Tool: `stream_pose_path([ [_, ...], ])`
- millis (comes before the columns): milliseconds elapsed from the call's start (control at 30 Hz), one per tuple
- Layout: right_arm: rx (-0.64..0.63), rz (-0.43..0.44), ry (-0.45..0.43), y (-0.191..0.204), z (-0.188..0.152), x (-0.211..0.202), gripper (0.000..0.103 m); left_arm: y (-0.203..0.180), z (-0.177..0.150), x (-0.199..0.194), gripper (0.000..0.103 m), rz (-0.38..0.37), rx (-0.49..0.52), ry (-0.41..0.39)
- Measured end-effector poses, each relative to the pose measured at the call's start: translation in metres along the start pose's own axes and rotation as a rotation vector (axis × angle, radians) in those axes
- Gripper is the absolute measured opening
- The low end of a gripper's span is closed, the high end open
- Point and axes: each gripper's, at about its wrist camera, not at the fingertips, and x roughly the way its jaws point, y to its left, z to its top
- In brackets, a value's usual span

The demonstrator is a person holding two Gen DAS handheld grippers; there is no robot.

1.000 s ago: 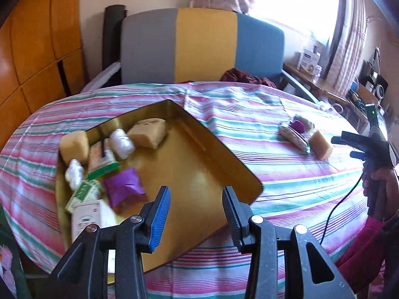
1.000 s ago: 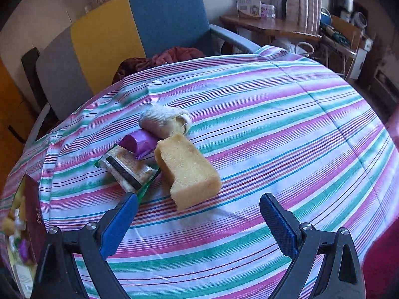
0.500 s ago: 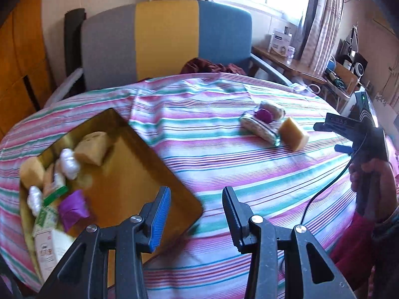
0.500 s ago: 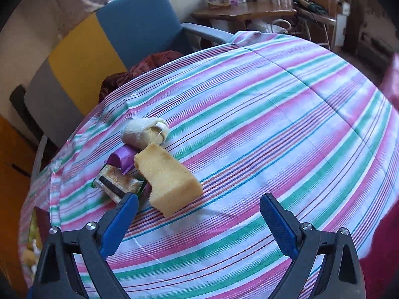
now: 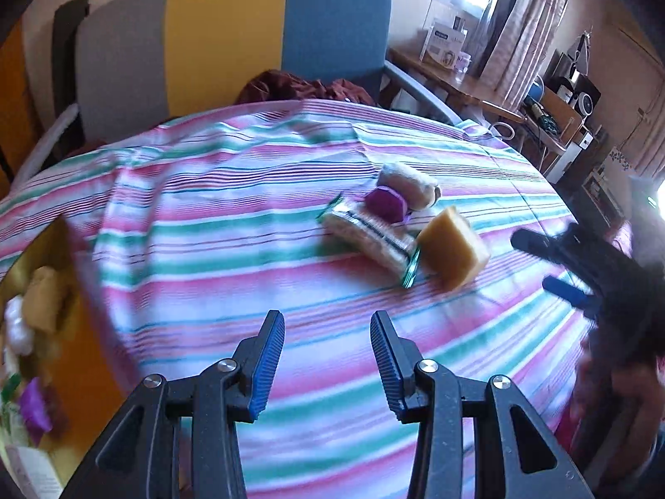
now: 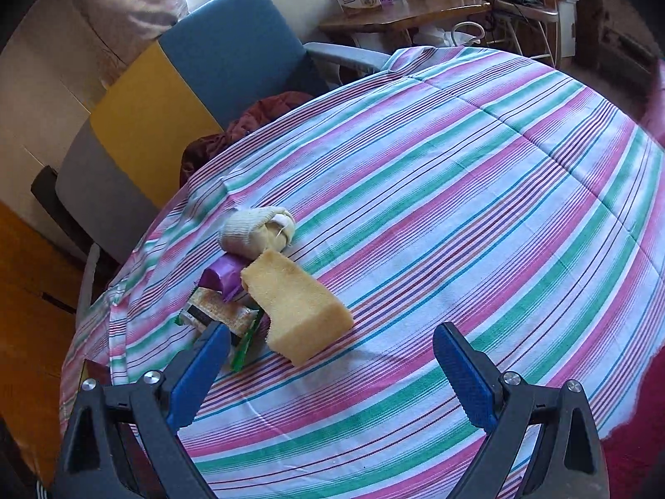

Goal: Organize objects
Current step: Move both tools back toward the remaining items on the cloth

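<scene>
Both empty and released, the left gripper (image 5: 327,334) and right gripper (image 6: 331,347) are hovering near the yellow sponge (image 6: 297,305) on the desk (image 6: 478,191), likely needing one gripper clenching it next.

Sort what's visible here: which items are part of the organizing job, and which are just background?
Job items:
- yellow sponge
- purple packet
- snack wrapper
- rolled beige cloth
- gold tray, already holding sorted items
- left gripper, right gripper, both empty

Background:
- striped tablecloth
- tricolour chair
- cluttered side desk
</scene>
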Motion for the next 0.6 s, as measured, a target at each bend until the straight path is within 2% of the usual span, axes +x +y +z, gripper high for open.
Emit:
stream_pose_path([
  [267,0.045,0.077,0.015,-0.005,0.003,0.0,0.099,-0.022,0.042,0.067,0.045,-0.018,-0.092,0.099],
  [400,0.08,0.111,0.027,-0.01,0.004,0.002,0.1,-0.036,0.056,0.092,0.053,0.029,-0.094,0.104],
  [600,0.096,0.152,0.052,-0.011,0.003,0.004,0.101,-0.043,0.076,0.128,0.055,0.112,-0.094,0.121],
])
